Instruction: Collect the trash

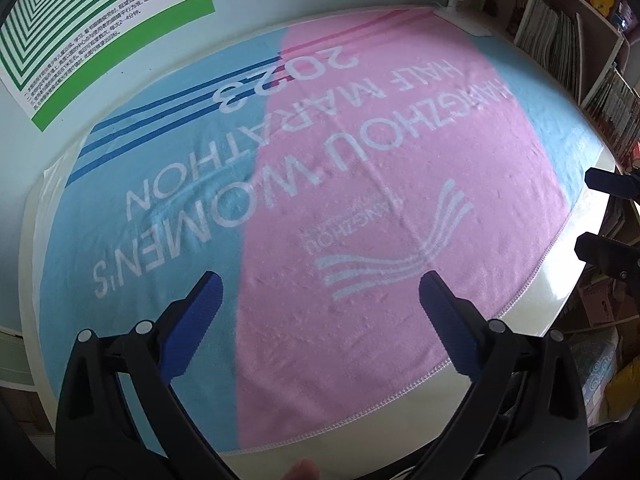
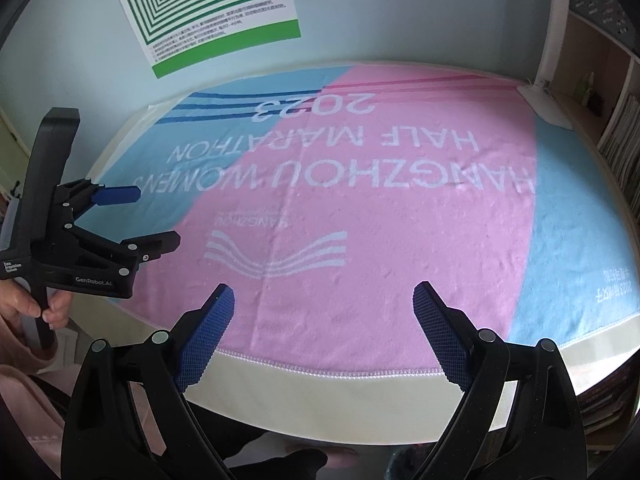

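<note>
While we hold both grippers above the bench (image 2: 320, 380), the left gripper (image 1: 320, 292) and the right gripper (image 2: 323, 304) each have their fingers spread wide with nothing between them. A pink and blue towel (image 1: 360, 200) covers the bench. We cannot make out any trash on it. A poster (image 2: 208, 8) hangs behind.

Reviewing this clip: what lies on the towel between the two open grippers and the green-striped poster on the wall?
Nothing: both wrist views show only bare towel from the left gripper and right gripper to the poster. No trash shows.
</note>
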